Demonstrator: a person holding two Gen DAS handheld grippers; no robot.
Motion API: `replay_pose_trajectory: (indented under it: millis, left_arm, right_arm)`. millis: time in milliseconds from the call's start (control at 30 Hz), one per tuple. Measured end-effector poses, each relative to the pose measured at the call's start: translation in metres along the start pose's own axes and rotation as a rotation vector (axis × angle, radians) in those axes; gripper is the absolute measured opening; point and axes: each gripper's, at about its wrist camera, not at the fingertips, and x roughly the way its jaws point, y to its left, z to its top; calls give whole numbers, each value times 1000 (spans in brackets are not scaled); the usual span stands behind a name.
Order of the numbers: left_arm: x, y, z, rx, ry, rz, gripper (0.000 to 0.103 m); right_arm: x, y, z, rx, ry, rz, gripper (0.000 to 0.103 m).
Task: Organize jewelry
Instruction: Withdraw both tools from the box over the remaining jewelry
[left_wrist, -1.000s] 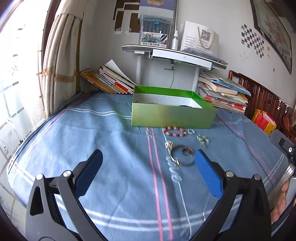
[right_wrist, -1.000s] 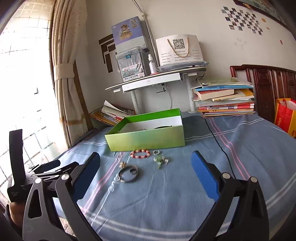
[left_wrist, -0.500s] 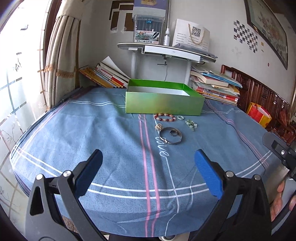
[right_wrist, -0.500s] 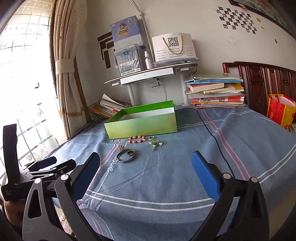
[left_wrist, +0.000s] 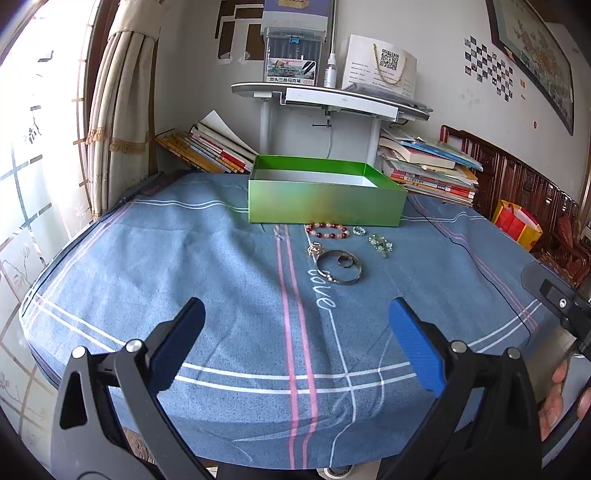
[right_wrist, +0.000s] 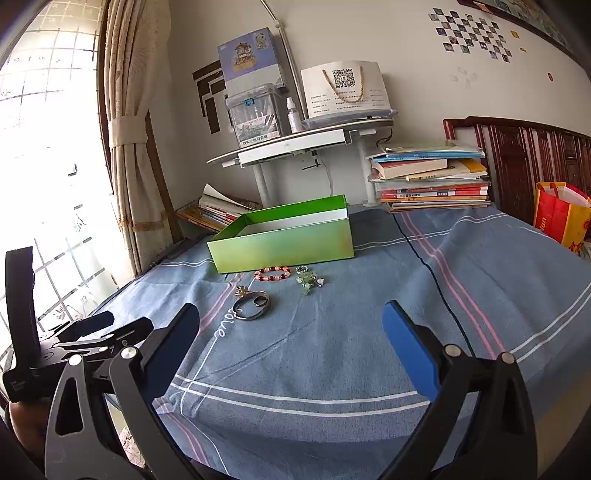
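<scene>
At centre frame in both views, a blue cloth (left_wrist: 221, 266) with pink and white stripes and an embroidered script word covers the table; every piece of jewelry lies on it, outside the box (left_wrist: 325, 205), so the task reads as barely begun. What the box already holds cannot be told, since only its white inner wall shows.

Left to right in the left view:
- Left gripper (left_wrist: 295, 339), lower frame: jaws spread wide, grasping nothing, blue ribbed pads on black arms with bolt heads. It hangs over the near cloth, well short of the jewelry.
- Charm (left_wrist: 314, 249): small, gold-toned, irregular, just beside the bangle's upper-left rim.
- Bangle (left_wrist: 339, 266): smooth grey metal hoop lying flat, with a small dark ring (left_wrist: 345, 261) inside it.
- Bracelet (left_wrist: 327, 230): loop of round red and pale beads, glossy, just in front of the box wall.
- Band (left_wrist: 359, 230): tiny, pale, sparkling, right of the bracelet.
- Cluster (left_wrist: 380, 244): pale green knobbly beads or stones, farthest right.

Above them, the box is shallow, rectangular, open-topped glossy green card, apparently the destination.

In the right view, the right gripper (right_wrist: 291, 332) fills the lower frame, likewise released and empty, aimed toward the bangle (right_wrist: 252, 305); the left gripper's black body shows at lower left.

Remaining, by judgement: all six pieces still need moving. Flat hoops on soft cloth may resist a pinch.
</scene>
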Motion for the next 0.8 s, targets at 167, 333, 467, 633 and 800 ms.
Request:
replay_pose_trajectory:
  millis: [167,333,467,633,800]
  left_arm:
    - [1,1,0,1,2,-1,98]
    - [4,1,-2,1,9,-5,98]
    - [6,1,-2,4,15,-6,98]
    - [12,0,-3,7,27,-7,98]
    - [20,-4,-3,17,38,-12,98]
  right_arm:
    - [1,0,0,2,3,1,97]
    - [2,1,-2,0,8,0,97]
    - [4,-1,-3,3,17,-1,97]
    - [8,-3,-6,8,28,-5,97]
    - [15,-9,-6,16,42,-10,97]
